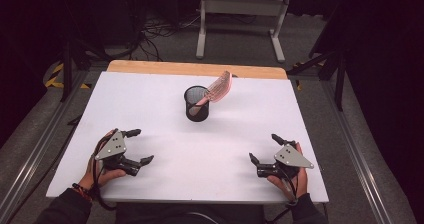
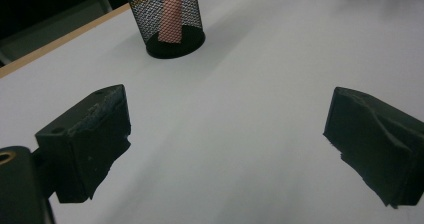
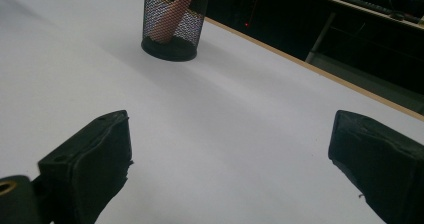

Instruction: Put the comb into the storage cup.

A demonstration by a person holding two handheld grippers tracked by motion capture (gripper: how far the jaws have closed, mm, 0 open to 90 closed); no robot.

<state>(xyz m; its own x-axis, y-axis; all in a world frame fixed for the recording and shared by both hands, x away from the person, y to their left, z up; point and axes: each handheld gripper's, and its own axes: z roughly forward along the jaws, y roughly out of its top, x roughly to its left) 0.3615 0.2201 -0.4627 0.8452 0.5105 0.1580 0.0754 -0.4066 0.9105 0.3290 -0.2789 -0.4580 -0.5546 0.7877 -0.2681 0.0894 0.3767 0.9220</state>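
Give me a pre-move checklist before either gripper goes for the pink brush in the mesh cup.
1. Left gripper open and holding nothing: ok.
2. Right gripper open and holding nothing: ok.
3. Mesh cup upright on the white table: ok.
4. Pink brush reachable: ok, its head leans out over the cup's rim toward the far right, handle down inside.
5. Path between each gripper and the cup free of other things: ok.
6. Cup will stay put when the brush is pulled: cannot tell; neither gripper is bracing it.
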